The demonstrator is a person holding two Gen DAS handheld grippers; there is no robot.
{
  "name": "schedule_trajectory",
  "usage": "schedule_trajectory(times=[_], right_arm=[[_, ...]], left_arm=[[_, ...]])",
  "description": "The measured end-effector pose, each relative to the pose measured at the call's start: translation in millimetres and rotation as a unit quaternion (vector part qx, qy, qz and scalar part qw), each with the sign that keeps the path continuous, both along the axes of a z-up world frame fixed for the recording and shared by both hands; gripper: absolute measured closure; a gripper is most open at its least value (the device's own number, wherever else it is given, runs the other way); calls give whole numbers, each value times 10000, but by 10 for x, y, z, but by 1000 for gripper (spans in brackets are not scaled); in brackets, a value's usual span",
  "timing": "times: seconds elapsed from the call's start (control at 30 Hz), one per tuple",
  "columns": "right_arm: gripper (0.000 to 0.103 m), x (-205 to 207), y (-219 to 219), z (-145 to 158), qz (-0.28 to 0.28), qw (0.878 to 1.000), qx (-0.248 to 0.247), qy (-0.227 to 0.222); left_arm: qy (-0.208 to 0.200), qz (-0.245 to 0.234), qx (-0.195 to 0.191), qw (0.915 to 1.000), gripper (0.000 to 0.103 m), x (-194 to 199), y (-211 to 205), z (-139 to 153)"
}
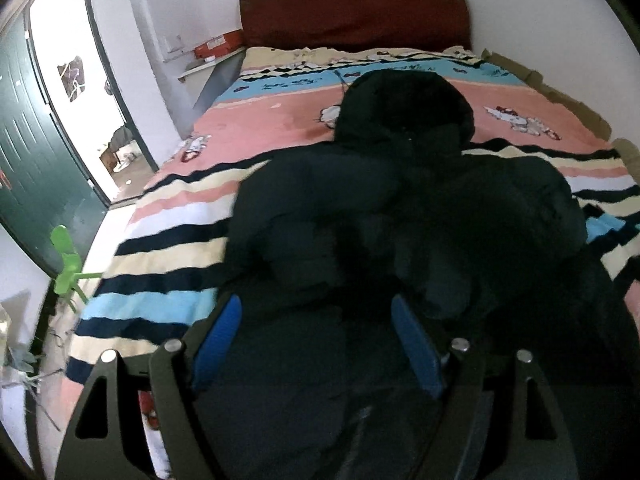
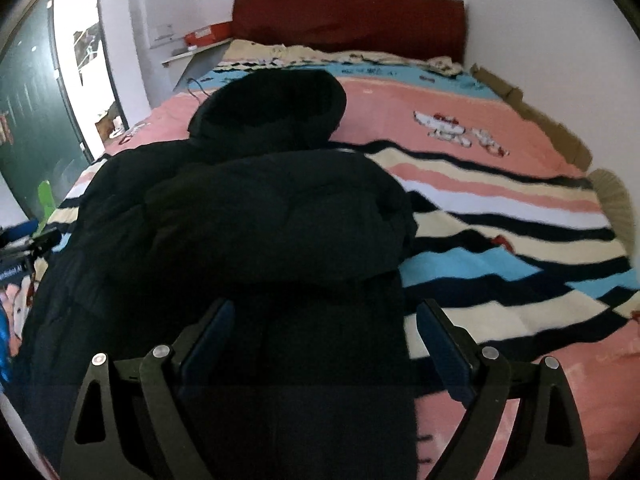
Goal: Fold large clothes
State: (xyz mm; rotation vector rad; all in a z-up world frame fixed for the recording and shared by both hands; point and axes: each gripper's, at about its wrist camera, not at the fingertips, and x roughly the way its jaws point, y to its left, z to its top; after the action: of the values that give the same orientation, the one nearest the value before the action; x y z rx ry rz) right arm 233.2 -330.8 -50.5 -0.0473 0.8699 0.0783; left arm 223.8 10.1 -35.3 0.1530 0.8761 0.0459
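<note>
A black hooded puffer coat (image 1: pixel 380 208) lies on the bed, hood (image 1: pixel 404 108) toward the headboard, both sleeves folded in across the body. My left gripper (image 1: pixel 316 312) is open above the coat's lower left part, blue pads apart. In the right wrist view the coat (image 2: pixel 272 216) fills the left centre. My right gripper (image 2: pixel 324 316) is open over the coat's lower right edge. The left gripper shows at the far left edge (image 2: pixel 28 252).
The bed has a pink, blue and striped cartoon sheet (image 2: pixel 500 208) and a dark red headboard (image 1: pixel 352 16). An open doorway (image 1: pixel 80 92) and a green door lie left. A green stool (image 1: pixel 68 264) stands by the bed. Cardboard lines the right bed edge (image 2: pixel 560 132).
</note>
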Motion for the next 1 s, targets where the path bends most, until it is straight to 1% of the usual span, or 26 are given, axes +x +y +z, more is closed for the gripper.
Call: schedule_trajectory(times=[0.13,0.23,0.33,0.47,0.57,0.6,0.7,0.73,0.77,0.83,0.9,0.97,1.0], right_arm=[[10,-84,-53,220,54,9997,-47,-218],[8,5,-121,413,75,9993,-9,-376],[6,156,-201,624,54,9987,-22,-509],[4,565,-335,874,2,9980,32,-630],[3,1070,-408,991,-32,9978,150,-646],[3,1226,-419,1006,-24,9977,179,-648],[2,1860,-451,989,9,9973,421,-598],[2,2113,-466,953,3,9968,541,-582],[2,2310,-470,914,-7,9963,632,-576],[2,2848,-491,774,-18,9942,915,-563],[2,3308,-489,619,15,9917,1153,-562],[2,3729,-429,437,72,9900,1294,-554],[2,3943,-393,320,85,9897,1331,-517]], left_arm=[[-82,84,89,9999,26,60,182,243],[-197,130,32,9997,26,223,312,501],[-248,128,-131,9995,26,454,426,698],[-287,124,-550,9980,26,978,616,939],[-321,70,-778,9964,26,1471,674,1067],[-336,9,-830,9960,26,1622,667,1097],[-347,-181,-983,9944,26,2179,585,1116],[-307,-259,-1070,9934,26,2444,532,1081],[-284,-292,-1122,9928,26,2627,496,1042],[-219,-363,-1222,9916,26,3059,395,923],[-127,-453,-1306,9903,26,3551,255,730],[-49,-526,-1358,9893,26,3906,132,559],[19,-575,-1398,9885,26,4144,35,438]])
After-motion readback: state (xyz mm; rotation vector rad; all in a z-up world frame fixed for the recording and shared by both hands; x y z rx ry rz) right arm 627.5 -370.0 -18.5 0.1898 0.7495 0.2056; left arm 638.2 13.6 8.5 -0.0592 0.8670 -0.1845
